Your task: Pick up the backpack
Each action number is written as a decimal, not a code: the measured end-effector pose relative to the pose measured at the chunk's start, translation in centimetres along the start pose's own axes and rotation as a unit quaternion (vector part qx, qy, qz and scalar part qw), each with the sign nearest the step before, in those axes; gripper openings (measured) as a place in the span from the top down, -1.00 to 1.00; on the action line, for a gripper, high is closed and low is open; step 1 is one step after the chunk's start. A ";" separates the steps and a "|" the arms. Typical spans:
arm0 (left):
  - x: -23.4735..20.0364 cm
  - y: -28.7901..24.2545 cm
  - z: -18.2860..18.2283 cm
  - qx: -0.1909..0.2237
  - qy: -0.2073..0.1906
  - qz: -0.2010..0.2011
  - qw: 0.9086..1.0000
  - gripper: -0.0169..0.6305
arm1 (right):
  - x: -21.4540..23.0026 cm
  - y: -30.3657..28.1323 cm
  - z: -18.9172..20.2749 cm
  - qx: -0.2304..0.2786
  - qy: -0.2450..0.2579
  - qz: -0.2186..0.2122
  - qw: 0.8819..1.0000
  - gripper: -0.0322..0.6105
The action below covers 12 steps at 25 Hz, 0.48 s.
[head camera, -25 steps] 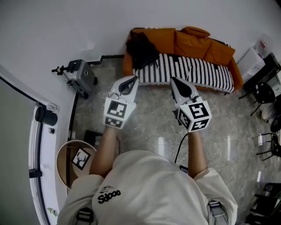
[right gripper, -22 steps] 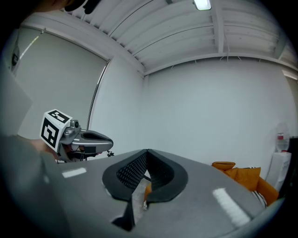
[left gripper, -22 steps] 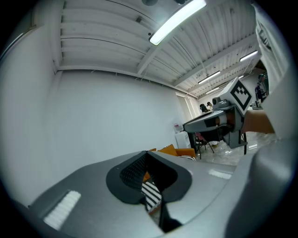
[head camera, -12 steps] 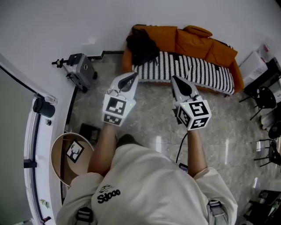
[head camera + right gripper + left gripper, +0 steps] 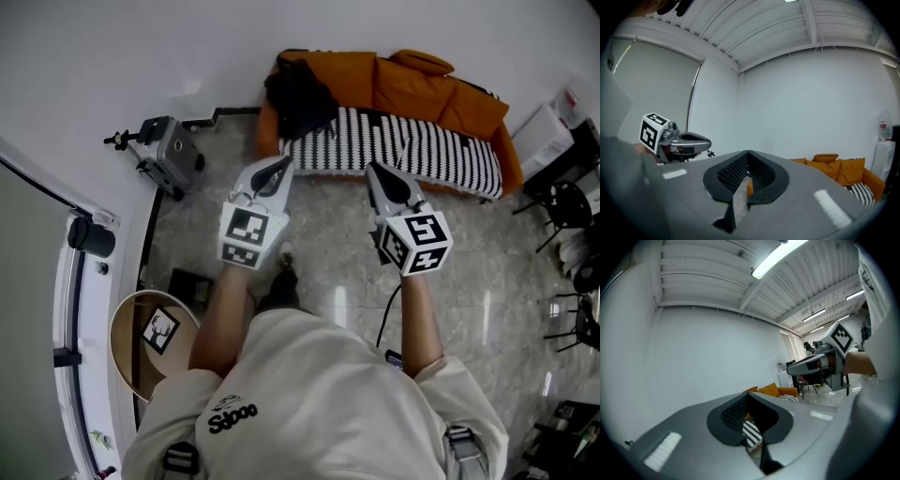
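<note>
The black backpack (image 5: 298, 98) lies slumped on the left end of an orange sofa (image 5: 422, 89), partly on a black-and-white striped blanket (image 5: 412, 150). My left gripper (image 5: 281, 167) is held out level over the floor, short of the sofa's left end, shut and empty. Beside it my right gripper (image 5: 375, 171) is shut with nothing in it, pointing at the blanket's middle. In the left gripper view the closed jaws (image 5: 746, 397) cover most of the sofa; only striped cloth (image 5: 751, 434) shows through. The right gripper view shows the left gripper (image 5: 679, 139) and sofa cushions (image 5: 839, 171).
A grey hard-shell suitcase (image 5: 169, 155) stands by the wall at the left. A round wooden stool (image 5: 141, 342) with a marker card is near my left elbow. Black chairs (image 5: 562, 202) and white boxes (image 5: 544, 127) crowd the right side. Marble floor lies between me and the sofa.
The person has stepped toward the sofa; a shoe now shows below the left gripper. Both grippers kept their pose and stayed shut. The suitcase and stool shifted slightly in view.
</note>
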<state>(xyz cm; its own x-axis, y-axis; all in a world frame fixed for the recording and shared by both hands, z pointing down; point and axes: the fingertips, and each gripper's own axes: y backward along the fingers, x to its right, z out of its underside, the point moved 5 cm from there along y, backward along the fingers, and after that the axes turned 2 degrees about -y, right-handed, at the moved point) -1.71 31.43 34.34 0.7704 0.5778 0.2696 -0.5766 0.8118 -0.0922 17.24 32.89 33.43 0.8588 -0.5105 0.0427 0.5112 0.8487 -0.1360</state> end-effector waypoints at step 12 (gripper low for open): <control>-9.5 -11.6 3.6 -0.016 0.018 0.008 1.000 0.91 | 5.6 -13.3 -1.0 -0.016 -0.002 0.003 1.000 0.89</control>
<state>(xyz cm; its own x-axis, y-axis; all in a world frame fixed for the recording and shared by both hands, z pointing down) -3.35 16.20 36.26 0.7706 0.5931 0.2332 -0.5808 0.8042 -0.1264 15.22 18.61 34.51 0.8625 -0.5040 0.0454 0.5039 0.8472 -0.1683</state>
